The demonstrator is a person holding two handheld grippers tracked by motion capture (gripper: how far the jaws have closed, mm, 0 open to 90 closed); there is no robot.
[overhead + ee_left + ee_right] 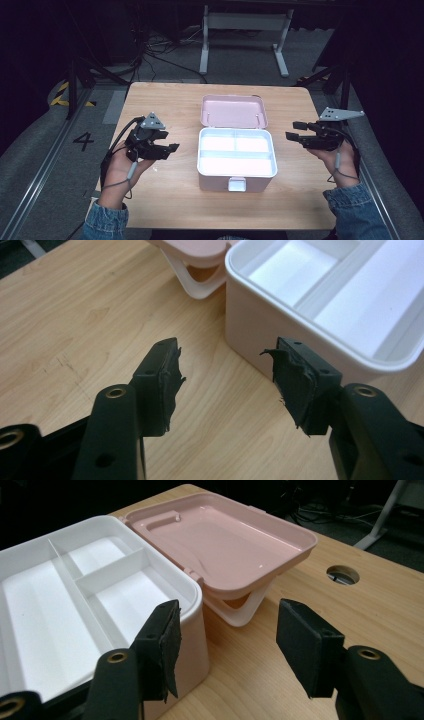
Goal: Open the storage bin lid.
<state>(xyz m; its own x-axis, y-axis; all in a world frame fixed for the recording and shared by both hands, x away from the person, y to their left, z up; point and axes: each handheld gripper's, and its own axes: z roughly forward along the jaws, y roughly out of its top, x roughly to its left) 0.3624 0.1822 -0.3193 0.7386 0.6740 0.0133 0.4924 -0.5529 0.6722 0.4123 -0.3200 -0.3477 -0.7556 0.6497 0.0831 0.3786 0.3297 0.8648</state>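
Centre of the high view, a pink storage box (237, 160) sits on the wooden table (165, 200), its pink lid (233, 111) swung back flat behind it, toward the top of the frame. Inside the box, a white divided tray (237, 150) shows two small compartments at the back and one long compartment at the front, all bare. A white latch (237, 184) hangs at the box's front wall.

Left of the frame, the left gripper (167, 148) is held in the person's left hand (120, 167), jaws pointing toward the box and spread apart, nothing between them. In the left gripper view those black jaws stand wide over bare wood, their dark pads ragged at the edges, with the box's near corner just past the right-hand jaw at the upper right of the frame and the white carry handle (192, 282) peeking from under the lid at top centre.

Right of the frame, the right gripper (291, 132) sits in the right hand (337, 162), also aimed at the box, jaws parted and empty. In the right gripper view the tray is at the left, the lid at upper centre, and a round cable hole (343, 574) in the tabletop at the right. Denim sleeves (357, 215) show at the bottom edge of the high view.
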